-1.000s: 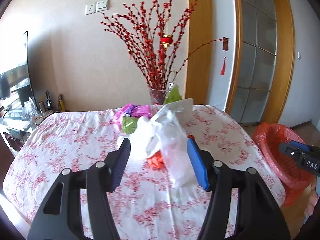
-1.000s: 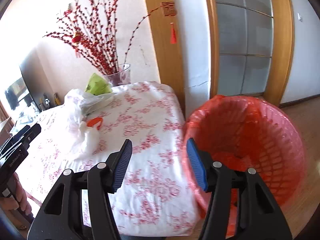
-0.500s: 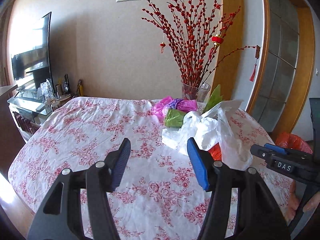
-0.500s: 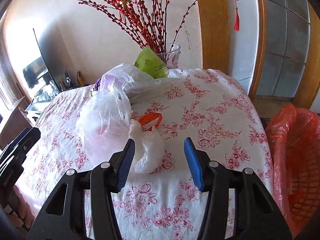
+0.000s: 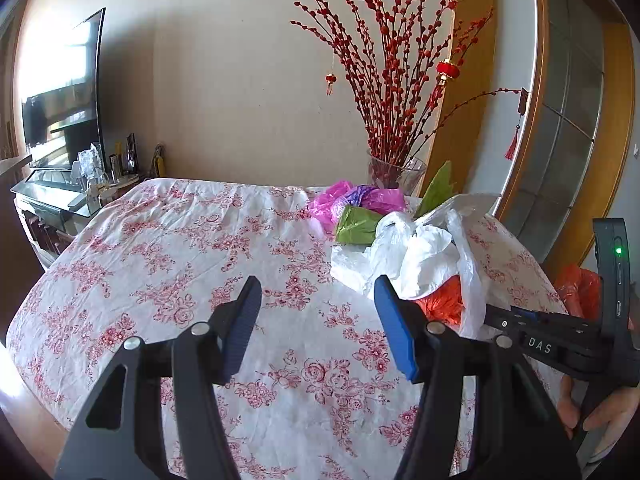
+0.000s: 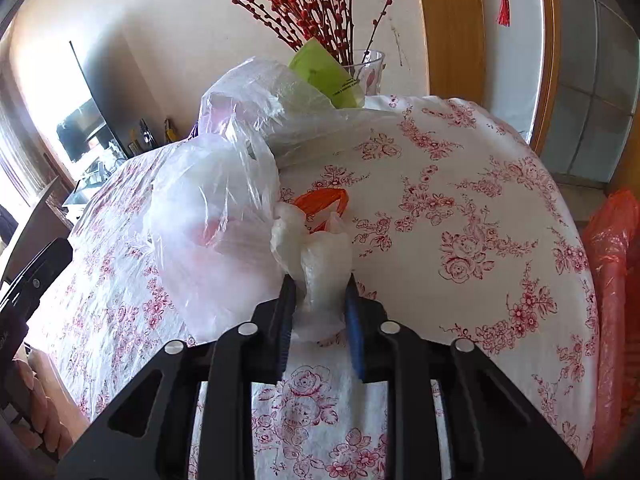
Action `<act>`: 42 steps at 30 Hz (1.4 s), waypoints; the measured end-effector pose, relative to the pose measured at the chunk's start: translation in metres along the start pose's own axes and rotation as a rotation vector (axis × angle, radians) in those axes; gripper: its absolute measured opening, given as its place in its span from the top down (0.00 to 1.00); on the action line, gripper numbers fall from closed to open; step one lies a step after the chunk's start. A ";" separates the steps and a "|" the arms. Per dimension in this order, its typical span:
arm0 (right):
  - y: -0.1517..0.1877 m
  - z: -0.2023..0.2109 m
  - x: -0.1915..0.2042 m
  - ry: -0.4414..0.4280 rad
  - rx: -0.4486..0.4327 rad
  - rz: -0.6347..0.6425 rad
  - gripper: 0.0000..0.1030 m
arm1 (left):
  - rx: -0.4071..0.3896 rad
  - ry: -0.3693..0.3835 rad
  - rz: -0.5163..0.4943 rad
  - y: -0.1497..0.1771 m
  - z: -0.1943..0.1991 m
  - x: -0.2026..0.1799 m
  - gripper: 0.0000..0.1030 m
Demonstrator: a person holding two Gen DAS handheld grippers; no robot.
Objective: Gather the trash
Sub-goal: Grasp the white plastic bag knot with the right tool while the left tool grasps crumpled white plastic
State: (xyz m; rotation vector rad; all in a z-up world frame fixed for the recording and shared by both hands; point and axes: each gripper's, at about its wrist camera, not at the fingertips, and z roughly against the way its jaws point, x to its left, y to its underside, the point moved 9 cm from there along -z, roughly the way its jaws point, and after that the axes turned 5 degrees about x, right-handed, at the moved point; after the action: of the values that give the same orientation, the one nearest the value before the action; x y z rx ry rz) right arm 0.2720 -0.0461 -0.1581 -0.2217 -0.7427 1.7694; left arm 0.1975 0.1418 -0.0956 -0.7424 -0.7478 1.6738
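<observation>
My right gripper [image 6: 320, 300] is closing on the knotted end of a white bag [image 6: 316, 264], pads already pressing both sides of the twisted plastic, so it's a pinch on the bag. That bag sits on the table [image 6: 460, 208], on the floral cloth, touching a bigger clear bag [image 6: 212, 216] to its left; an orange bag [image 6: 320, 200] peeks out just behind the knot. Further back there's a green wrapper [image 6: 326, 74] leaning by a glass vase [image 6: 370, 68] with red branches. Red-lined bin [image 6: 612, 280] is at the right edge, off the table. My left gripper [image 5: 316, 320] hangs released over bare cloth, nothing between the blue pads, jaws standing apart. In the left view the trash pile is to the right of my fingers: white bag [image 5: 420, 252], orange bag [image 5: 440, 304] under it, green wrapper [image 5: 356, 228], pink bag [image 5: 352, 200] nearer the vase [image 5: 394, 170]. The right gripper's body [image 5: 552, 344] shows at the right edge of that view, reaching into the pile, with a hand [image 5: 600, 412] below it. TV [image 5: 64, 100] on the far left wall.
</observation>
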 end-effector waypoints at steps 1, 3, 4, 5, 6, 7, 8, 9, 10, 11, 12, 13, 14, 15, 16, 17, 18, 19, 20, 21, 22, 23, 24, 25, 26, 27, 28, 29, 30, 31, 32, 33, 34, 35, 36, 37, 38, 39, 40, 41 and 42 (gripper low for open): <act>0.000 0.002 0.000 0.002 -0.002 0.002 0.81 | 0.001 0.002 0.000 0.000 0.000 -0.001 0.44; 0.000 0.006 -0.002 0.006 -0.012 0.002 0.83 | 0.002 0.005 -0.002 0.000 0.000 -0.003 0.44; 0.001 0.009 -0.004 0.010 -0.017 0.001 0.83 | 0.001 0.006 -0.004 0.000 -0.001 -0.004 0.44; 0.001 0.012 -0.007 0.017 -0.022 -0.001 0.84 | 0.001 0.008 -0.006 -0.001 -0.001 -0.005 0.44; 0.002 0.015 -0.010 0.021 -0.025 -0.004 0.84 | 0.001 0.010 -0.008 -0.001 -0.001 -0.006 0.44; 0.004 0.018 -0.015 0.025 -0.028 -0.009 0.85 | 0.002 0.012 -0.009 -0.001 -0.002 -0.007 0.44; 0.005 0.020 -0.022 0.032 -0.030 -0.018 0.85 | 0.004 0.015 -0.009 -0.001 -0.002 -0.009 0.44; 0.007 0.023 -0.027 0.040 -0.033 -0.026 0.85 | 0.007 0.020 -0.008 -0.002 -0.004 -0.010 0.44; 0.009 0.026 -0.033 0.050 -0.036 -0.036 0.85 | 0.010 0.025 -0.007 -0.002 -0.005 -0.011 0.44; 0.011 0.029 -0.041 0.064 -0.040 -0.048 0.85 | 0.014 0.031 -0.007 -0.002 -0.006 -0.013 0.44; 0.013 0.032 -0.048 0.077 -0.043 -0.060 0.86 | 0.016 0.038 -0.007 -0.003 -0.007 -0.015 0.44; 0.013 0.034 -0.055 0.087 -0.046 -0.071 0.86 | 0.017 0.044 -0.011 -0.004 -0.008 -0.018 0.44; 0.015 0.037 -0.062 0.099 -0.051 -0.083 0.86 | 0.017 0.050 -0.020 -0.005 -0.009 -0.023 0.44; 0.015 0.039 -0.068 0.109 -0.054 -0.096 0.86 | 0.017 0.058 -0.030 -0.006 -0.010 -0.028 0.44; 0.017 0.042 -0.075 0.116 -0.057 -0.111 0.86 | 0.017 0.068 -0.043 -0.007 -0.012 -0.034 0.44; 0.018 0.044 -0.079 0.120 -0.059 -0.121 0.86 | 0.020 0.076 -0.057 -0.009 -0.014 -0.040 0.44; 0.019 0.047 -0.084 0.124 -0.060 -0.131 0.86 | 0.024 0.082 -0.068 -0.010 -0.017 -0.046 0.44; 0.019 0.048 -0.087 0.127 -0.061 -0.138 0.86 | 0.027 0.089 -0.077 -0.012 -0.021 -0.052 0.47; 0.021 0.050 -0.090 0.130 -0.062 -0.145 0.86 | 0.033 0.097 -0.086 -0.013 -0.024 -0.057 0.51; 0.022 0.051 -0.092 0.131 -0.062 -0.150 0.86 | 0.043 0.103 -0.095 -0.014 -0.028 -0.063 0.54; 0.023 0.052 -0.093 0.133 -0.062 -0.152 0.86 | 0.052 0.108 -0.101 -0.014 -0.032 -0.067 0.58; 0.023 0.053 -0.094 0.134 -0.062 -0.155 0.86 | 0.060 0.114 -0.106 -0.015 -0.037 -0.071 0.60; 0.024 0.053 -0.095 0.134 -0.061 -0.157 0.86 | 0.067 0.115 -0.109 -0.016 -0.040 -0.074 0.60; 0.025 0.053 -0.096 0.133 -0.060 -0.157 0.86 | 0.073 0.112 -0.112 -0.017 -0.044 -0.077 0.61; 0.025 0.053 -0.096 0.132 -0.060 -0.158 0.86 | 0.080 0.111 -0.116 -0.018 -0.049 -0.079 0.62; 0.025 0.054 -0.095 0.131 -0.059 -0.159 0.86 | 0.088 0.110 -0.122 -0.019 -0.052 -0.082 0.64; 0.027 0.056 -0.096 0.130 -0.060 -0.158 0.86 | 0.093 0.112 -0.128 -0.019 -0.054 -0.084 0.65; 0.027 0.056 -0.097 0.128 -0.059 -0.158 0.86 | 0.096 0.110 -0.138 -0.020 -0.057 -0.086 0.66; 0.027 0.056 -0.097 0.128 -0.058 -0.158 0.86 | 0.101 0.106 -0.145 -0.019 -0.060 -0.088 0.67; 0.028 0.055 -0.097 0.127 -0.058 -0.160 0.86 | 0.110 0.106 -0.152 -0.019 -0.064 -0.090 0.71; 0.028 0.056 -0.098 0.126 -0.058 -0.162 0.86 | 0.121 0.105 -0.155 -0.018 -0.067 -0.090 0.78; 0.028 0.056 -0.099 0.125 -0.058 -0.165 0.86 | 0.134 0.105 -0.156 -0.017 -0.071 -0.092 0.81; 0.028 0.056 -0.099 0.124 -0.058 -0.167 0.86 | 0.145 0.106 -0.156 -0.015 -0.075 -0.093 0.86; 0.028 0.057 -0.099 0.124 -0.059 -0.169 0.86 | 0.153 0.107 -0.159 -0.014 -0.078 -0.094 0.91; 0.028 0.058 -0.100 0.124 -0.059 -0.169 0.86 | 0.155 0.111 -0.162 -0.013 -0.078 -0.094 0.93; 0.028 0.058 -0.100 0.126 -0.060 -0.169 0.86 | 0.154 0.121 -0.161 -0.012 -0.077 -0.095 0.95; 0.028 0.059 -0.100 0.128 -0.061 -0.170 0.86 | 0.149 0.134 -0.157 -0.012 -0.075 -0.096 0.96; 0.028 0.061 -0.101 0.129 -0.064 -0.172 0.86 | 0.142 0.147 -0.153 -0.012 -0.071 -0.096 0.96; 0.028 0.063 -0.101 0.130 -0.067 -0.174 0.86 | 0.135 0.161 -0.149 -0.013 -0.068 -0.097 0.97; 0.028 0.065 -0.102 0.132 -0.072 -0.176 0.86 | 0.127 0.175 -0.144 -0.014 -0.063 -0.098 0.97; 0.028 0.068 -0.103 0.132 -0.077 -0.178 0.86 | 0.117 0.187 -0.140 -0.015 -0.057 -0.098 0.97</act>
State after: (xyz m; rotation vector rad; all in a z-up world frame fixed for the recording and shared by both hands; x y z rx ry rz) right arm 0.2501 -0.1701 -0.1437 -0.3112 -0.7133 1.5438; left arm 0.2711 0.0546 -0.1089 -0.7351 -0.5530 1.4855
